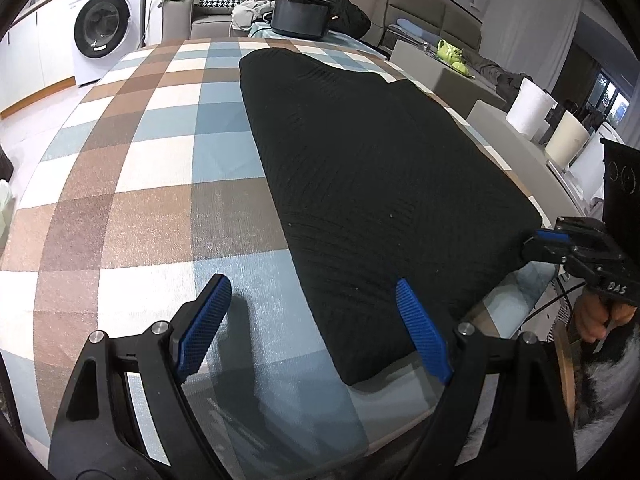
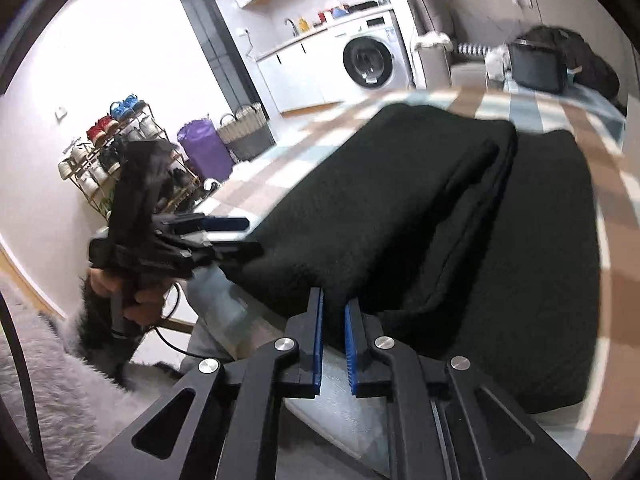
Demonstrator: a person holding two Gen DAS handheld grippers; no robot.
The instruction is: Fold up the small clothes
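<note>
now the left gripper (image 1: 312,300) gapes wide over the black garment (image 1: 372,184); right gripper (image 2: 333,300) pinches its near edge.

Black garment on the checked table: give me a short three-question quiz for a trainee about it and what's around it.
1. True or false: the left gripper has its jaws spread wide.
2. Multiple choice: the black garment lies on A) a checked cloth, B) bare wood, C) the floor.
3. Fill in: the white appliance in the background of the left wrist view is a ____ machine.

Key: 1 true; 2 A; 3 washing.
</note>
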